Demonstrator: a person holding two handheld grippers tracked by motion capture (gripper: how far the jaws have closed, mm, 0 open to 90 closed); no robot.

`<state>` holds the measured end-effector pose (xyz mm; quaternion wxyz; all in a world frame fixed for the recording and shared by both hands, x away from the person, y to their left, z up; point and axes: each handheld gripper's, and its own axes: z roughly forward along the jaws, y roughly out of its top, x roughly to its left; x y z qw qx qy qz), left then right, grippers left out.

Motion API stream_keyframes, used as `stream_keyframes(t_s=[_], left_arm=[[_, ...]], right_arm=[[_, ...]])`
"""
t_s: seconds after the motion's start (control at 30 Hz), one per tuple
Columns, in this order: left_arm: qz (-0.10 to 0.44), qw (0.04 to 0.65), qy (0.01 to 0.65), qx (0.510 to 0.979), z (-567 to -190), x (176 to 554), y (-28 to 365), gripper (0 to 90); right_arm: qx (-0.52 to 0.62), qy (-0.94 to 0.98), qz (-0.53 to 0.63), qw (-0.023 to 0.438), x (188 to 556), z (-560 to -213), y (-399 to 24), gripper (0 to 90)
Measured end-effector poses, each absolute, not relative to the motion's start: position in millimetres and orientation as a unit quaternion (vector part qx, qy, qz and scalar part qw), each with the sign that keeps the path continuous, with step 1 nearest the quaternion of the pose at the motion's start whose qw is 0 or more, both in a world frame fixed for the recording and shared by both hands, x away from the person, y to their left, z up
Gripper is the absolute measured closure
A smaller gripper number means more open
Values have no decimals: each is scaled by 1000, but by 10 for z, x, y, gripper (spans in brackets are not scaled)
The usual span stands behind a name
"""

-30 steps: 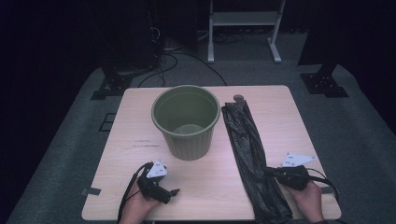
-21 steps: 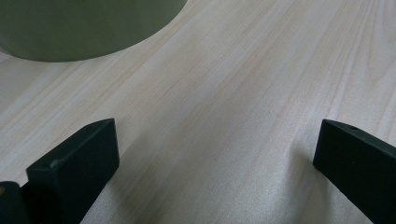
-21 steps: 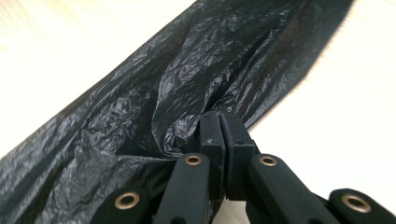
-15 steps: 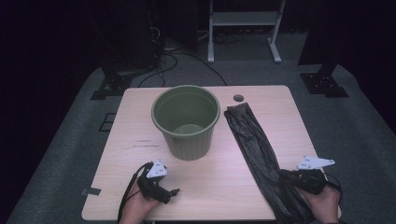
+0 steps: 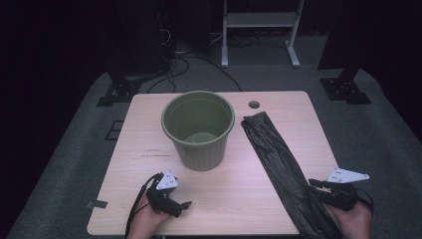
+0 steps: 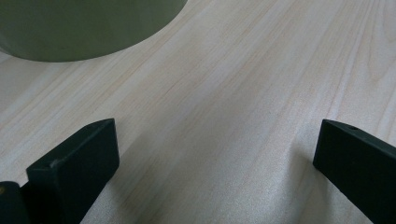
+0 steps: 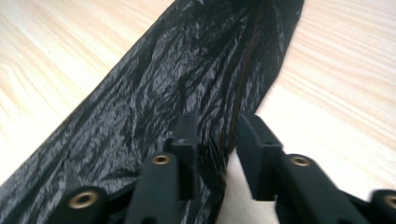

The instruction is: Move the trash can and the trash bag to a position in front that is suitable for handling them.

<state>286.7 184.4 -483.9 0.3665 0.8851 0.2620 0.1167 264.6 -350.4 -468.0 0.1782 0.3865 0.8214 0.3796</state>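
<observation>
1. My right gripper (image 5: 314,187) sits at the near right of the tabletop (image 5: 149,129), over the near end of the black bin bag (image 5: 278,159).
2. Its jaws have just been opening; a fold of bag is in the narrow gap, pads not pressing.
3. The bag lies flat, stretched diagonally, right of the green bin (image 5: 199,128).
4. My left gripper (image 5: 180,205) rests near the front edge, jaws wide, nothing between.

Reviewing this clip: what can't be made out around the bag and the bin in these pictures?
- Black bag: its near end is cut off by the bottom edge of the high view.
- Right gripper: whether its pads press the plastic is unclear.
- Green bin: the left gripper view's top edge cuts off all but its base.
</observation>
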Motion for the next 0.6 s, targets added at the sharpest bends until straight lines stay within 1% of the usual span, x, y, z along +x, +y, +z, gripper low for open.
stream_keyframes(t_s=[0.03, 0.1, 0.13, 0.17, 0.23, 0.33, 0.4, 0.47, 0.53, 0.6], left_arm=[[117, 366, 262, 885, -4839, 2867, 1844, 0], [117, 366, 262, 885, -4838, 2868, 1843, 0], [117, 366, 263, 885, -4839, 2868, 1843, 0], [117, 366, 263, 885, -4838, 2868, 1843, 0], [117, 367, 263, 885, -4839, 2869, 1843, 0], [117, 366, 263, 885, -4839, 2870, 1842, 0], [117, 367, 264, 884, -4840, 2871, 1842, 0], [117, 367, 263, 885, -4839, 2871, 1842, 0], [117, 367, 264, 884, -4840, 2871, 1842, 0], [117, 367, 264, 884, -4839, 2870, 1841, 0]], right_arm=[[386, 820, 382, 182, 2650, -4667, -3490, 585], [385, 819, 384, 182, 2669, -4636, -3448, 515], [383, 818, 387, 184, 2679, -4623, -3419, 451], [381, 818, 389, 185, 2697, -4614, -3386, 407], [377, 821, 388, 182, 2740, -4599, -3317, 342], [378, 823, 383, 183, 2820, -4591, -3209, 196], [378, 823, 380, 188, 2870, -4592, -3143, 122], [377, 822, 382, 190, 2908, -4607, -3086, 121], [374, 824, 387, 175, 2952, -4639, -3042, 102], [367, 827, 389, 175, 2980, -4668, -3009, 102]])
